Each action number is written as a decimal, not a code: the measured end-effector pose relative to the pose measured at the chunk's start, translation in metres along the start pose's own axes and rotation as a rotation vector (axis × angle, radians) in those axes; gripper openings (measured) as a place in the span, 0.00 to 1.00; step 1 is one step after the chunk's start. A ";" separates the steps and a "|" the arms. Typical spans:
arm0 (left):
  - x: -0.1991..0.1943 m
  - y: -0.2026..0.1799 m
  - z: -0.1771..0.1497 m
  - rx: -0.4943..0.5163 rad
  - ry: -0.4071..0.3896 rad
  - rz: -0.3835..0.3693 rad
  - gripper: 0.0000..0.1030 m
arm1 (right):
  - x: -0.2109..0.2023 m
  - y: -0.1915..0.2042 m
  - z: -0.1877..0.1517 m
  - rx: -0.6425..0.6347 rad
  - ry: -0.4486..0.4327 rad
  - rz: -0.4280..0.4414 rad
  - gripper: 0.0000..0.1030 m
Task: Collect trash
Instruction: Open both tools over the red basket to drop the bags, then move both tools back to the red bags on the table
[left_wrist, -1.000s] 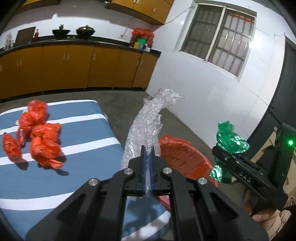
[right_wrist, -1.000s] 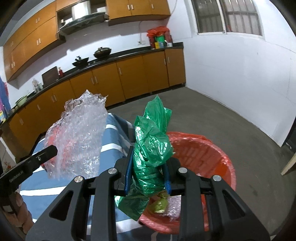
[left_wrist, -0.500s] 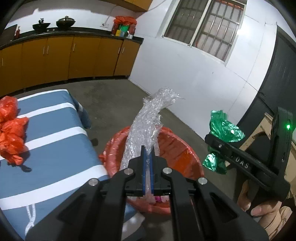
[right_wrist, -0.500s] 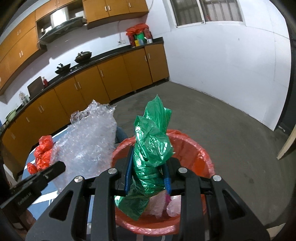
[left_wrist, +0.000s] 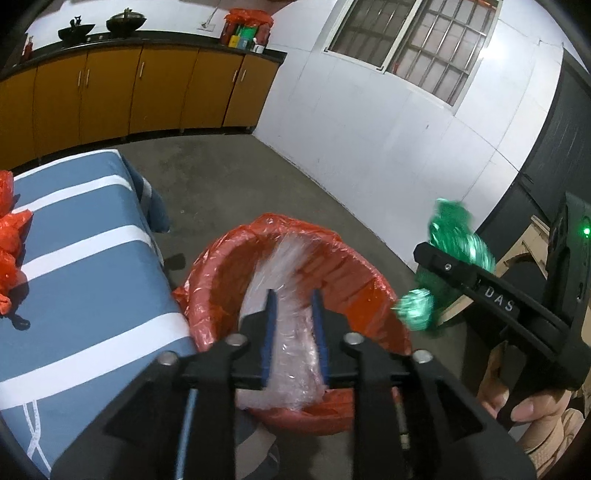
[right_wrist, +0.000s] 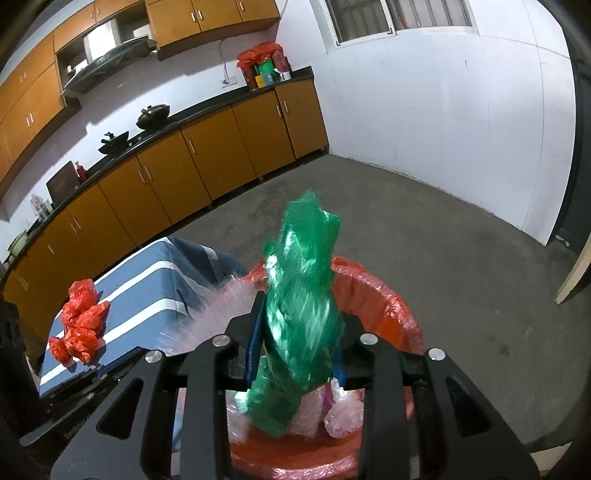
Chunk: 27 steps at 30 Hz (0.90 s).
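My left gripper (left_wrist: 293, 302) is open over the red-lined bin (left_wrist: 354, 280). The clear bubble wrap (left_wrist: 284, 295) is blurred between and beyond its spread fingers, dropping into the bin. My right gripper (right_wrist: 297, 325) has its fingers spread a little, with the green plastic bag (right_wrist: 303, 295) blurred between them above the bin (right_wrist: 399, 317). The right gripper also shows in the left wrist view (left_wrist: 439, 269) with the green bag (left_wrist: 454, 236), to the right of the bin. Clear and pink plastic (right_wrist: 340, 413) lies inside the bin.
A table with a blue and white striped cloth (left_wrist: 81, 266) stands left of the bin, with red crumpled bags (right_wrist: 79, 325) on it. Orange kitchen cabinets (right_wrist: 192, 166) line the far wall. Grey concrete floor (right_wrist: 461, 258) lies beyond the bin.
Both grippers moved from over the table to over the bin. My left gripper opened and the bubble wrap is falling in. My right fingers spread and the green bag is slipping.
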<state>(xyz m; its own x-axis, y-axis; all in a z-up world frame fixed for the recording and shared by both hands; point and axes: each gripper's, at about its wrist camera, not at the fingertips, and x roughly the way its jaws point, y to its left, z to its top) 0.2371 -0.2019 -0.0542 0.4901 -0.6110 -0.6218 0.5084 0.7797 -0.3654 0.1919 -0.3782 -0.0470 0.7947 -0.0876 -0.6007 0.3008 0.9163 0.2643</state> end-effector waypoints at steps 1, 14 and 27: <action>0.000 0.001 -0.001 -0.002 0.000 0.004 0.27 | 0.000 0.000 -0.001 -0.002 -0.001 -0.002 0.41; -0.040 0.047 -0.009 -0.075 -0.074 0.152 0.53 | -0.005 0.011 -0.010 -0.043 -0.001 -0.031 0.47; -0.107 0.105 -0.026 -0.101 -0.197 0.405 0.66 | 0.001 0.065 -0.019 -0.155 0.013 0.029 0.47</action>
<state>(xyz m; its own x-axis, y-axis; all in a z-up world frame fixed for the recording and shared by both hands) 0.2200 -0.0509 -0.0443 0.7655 -0.2607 -0.5882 0.1812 0.9646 -0.1915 0.2021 -0.3116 -0.0450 0.7949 -0.0560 -0.6042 0.1921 0.9677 0.1631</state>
